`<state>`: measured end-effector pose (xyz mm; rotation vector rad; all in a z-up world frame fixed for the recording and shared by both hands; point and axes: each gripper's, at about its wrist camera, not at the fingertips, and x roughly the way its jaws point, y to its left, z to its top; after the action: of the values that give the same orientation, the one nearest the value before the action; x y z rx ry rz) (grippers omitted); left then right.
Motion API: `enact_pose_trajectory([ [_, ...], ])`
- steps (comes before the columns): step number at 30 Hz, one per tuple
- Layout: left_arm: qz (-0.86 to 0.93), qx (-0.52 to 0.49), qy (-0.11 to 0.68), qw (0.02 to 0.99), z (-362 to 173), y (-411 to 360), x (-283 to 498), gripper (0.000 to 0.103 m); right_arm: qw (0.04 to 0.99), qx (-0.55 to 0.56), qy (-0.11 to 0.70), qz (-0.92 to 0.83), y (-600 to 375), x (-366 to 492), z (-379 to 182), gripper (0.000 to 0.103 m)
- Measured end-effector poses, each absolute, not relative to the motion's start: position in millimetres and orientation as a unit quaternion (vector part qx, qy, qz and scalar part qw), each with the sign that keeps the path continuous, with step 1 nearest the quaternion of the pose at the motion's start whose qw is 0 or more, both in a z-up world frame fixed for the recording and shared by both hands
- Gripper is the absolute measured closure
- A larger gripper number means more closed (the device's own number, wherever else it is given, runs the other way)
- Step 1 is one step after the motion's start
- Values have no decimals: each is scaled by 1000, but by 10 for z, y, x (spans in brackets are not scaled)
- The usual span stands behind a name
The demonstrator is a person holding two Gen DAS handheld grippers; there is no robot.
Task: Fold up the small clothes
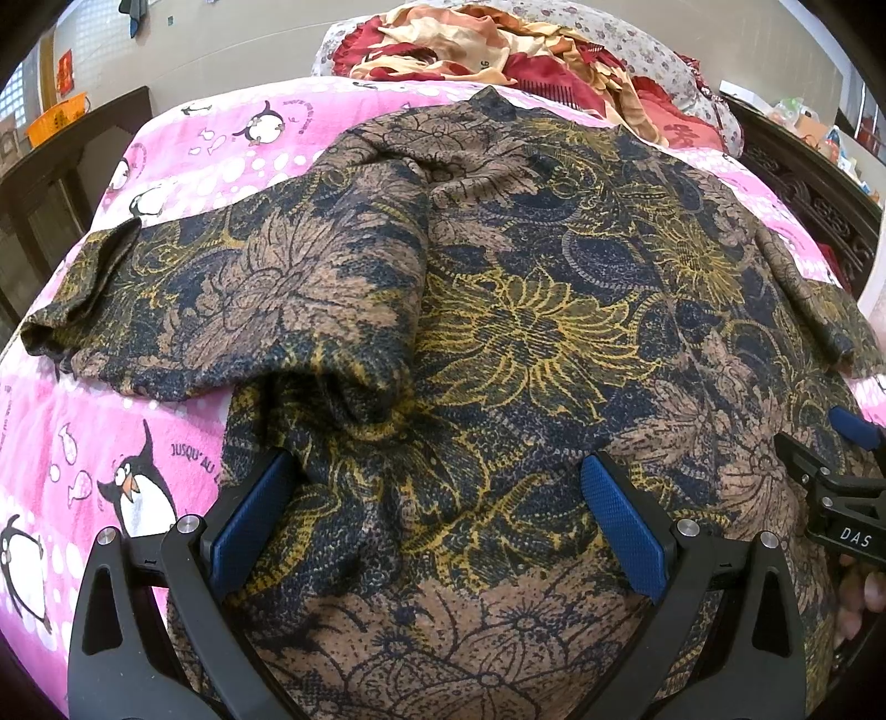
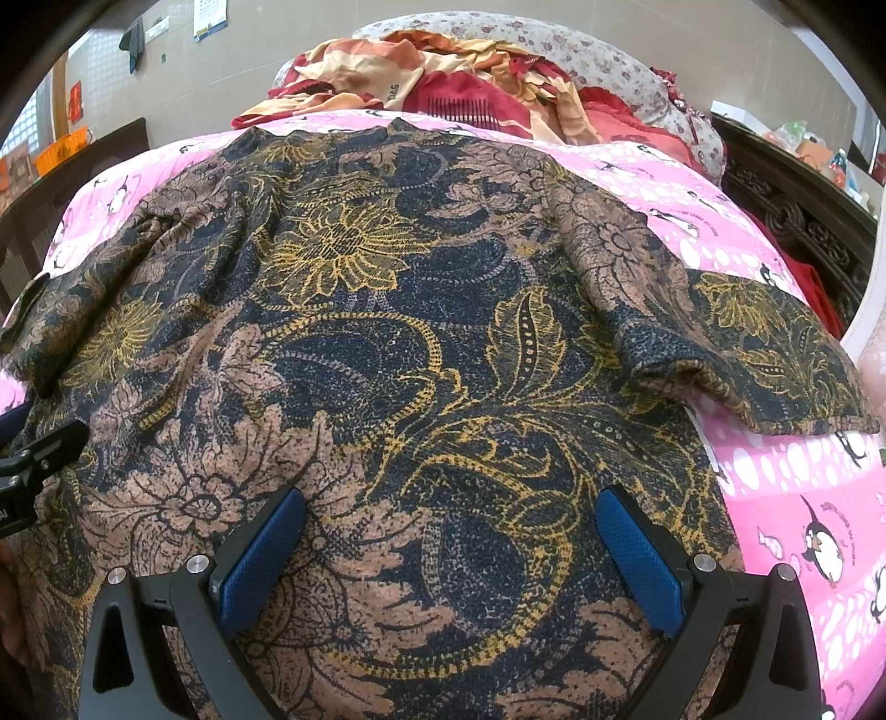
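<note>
a floral print top (image 1: 526,310), brown, navy and mustard, lies spread on a pink penguin-print bed cover (image 1: 83,443), hem toward the cameras and neck toward the heap of red and cream bedding (image 1: 470,50) at the far end. its left sleeve (image 1: 183,299) stretches out over the cover, with a bunched ridge where it joins the body; the right sleeve (image 2: 736,343) lies out on the other side.

the step in hand looks like the start of a fold, probably taking the hem or bringing a side in. to do it well, i would flatten that ridge by the left sleeve first, then pinch only the cloth of the top, not the cover beneath, with both grips level so the fold line runs straight.

the left hand-held gripper (image 1: 437,515) is spread wide over the lower part of the top, nothing between its blue pads (image 1: 620,520). the right hand-held gripper (image 2: 451,559) is likewise spread wide above the cloth, gripping nothing; whether either one touches the cloth i cannot tell.
</note>
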<state>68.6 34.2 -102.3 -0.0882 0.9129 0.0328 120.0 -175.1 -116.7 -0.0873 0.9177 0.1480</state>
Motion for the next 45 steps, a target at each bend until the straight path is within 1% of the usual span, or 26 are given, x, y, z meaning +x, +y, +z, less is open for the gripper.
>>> enact_pose_trajectory([
  [16, 17, -41, 440, 897, -1025, 344, 677, 0, 893, -42, 441, 72, -1745, 1208, -1171, 0],
  [21, 23, -23, 441, 897, -990, 333, 679, 1, 893, -42, 443, 71, -1748, 1195, -1168, 0],
  [22, 27, -7, 443, 896, -929, 330, 665, 1, 893, -42, 443, 71, -1751, 1196, -1172, 0],
  [23, 32, 10, 435, 900, -851, 326, 630, 2, 893, -42, 443, 71, -1749, 1195, -1169, 0],
  [25, 36, 48, 379, 923, -544, 451, 500, 2, 892, -42, 443, 71, -1750, 1196, -1172, 0],
  [27, 45, 70, 341, 936, -329, 685, 468, 1, 892, -42, 444, 71, -1749, 1196, -1172, 0],
  [29, 83, 100, 318, 939, -214, 991, 542, 2, 892, -42, 444, 72, -1748, 1196, -1172, 0],
  [31, 136, 162, 306, 928, -246, 1337, 740, 1, 892, -42, 444, 72, -1748, 1197, -1172, 0],
  [33, 194, 234, 322, 897, -435, 1544, 946, 2, 892, -42, 443, 72, -1748, 1197, -1170, 0],
  [35, 209, 285, 354, 866, -677, 1709, 1151, 1, 893, -42, 443, 72, -1747, 1197, -1167, 0],
  [37, 201, 295, 376, 855, -822, 1781, 1268, 1, 893, -42, 443, 72, -1749, 1197, -1168, 0],
  [39, 185, 258, 418, 851, -948, 1961, 1398, 2, 892, -41, 444, 72, -1750, 1198, -1165, 0],
  [40, 181, 224, 430, 856, -953, 2066, 1434, 4, 892, -42, 444, 72, -1747, 1199, -1171, 0],
  [41, 173, 184, 437, 863, -938, 2169, 1466, 21, 892, -42, 444, 72, -1748, 1199, -1171, 0],
  [42, 169, 140, 446, 868, -894, 2337, 1480, 45, 892, -42, 444, 72, -1747, 1199, -1170, 0],
  [44, 157, 90, 458, 870, -858, 2563, 1486, 67, 892, -42, 444, 71, -1745, 1200, -1171, 0],
  [45, 146, 61, 461, 873, -835, 2719, 1480, 77, 892, -43, 444, 71, -1745, 1199, -1170, 0],
])
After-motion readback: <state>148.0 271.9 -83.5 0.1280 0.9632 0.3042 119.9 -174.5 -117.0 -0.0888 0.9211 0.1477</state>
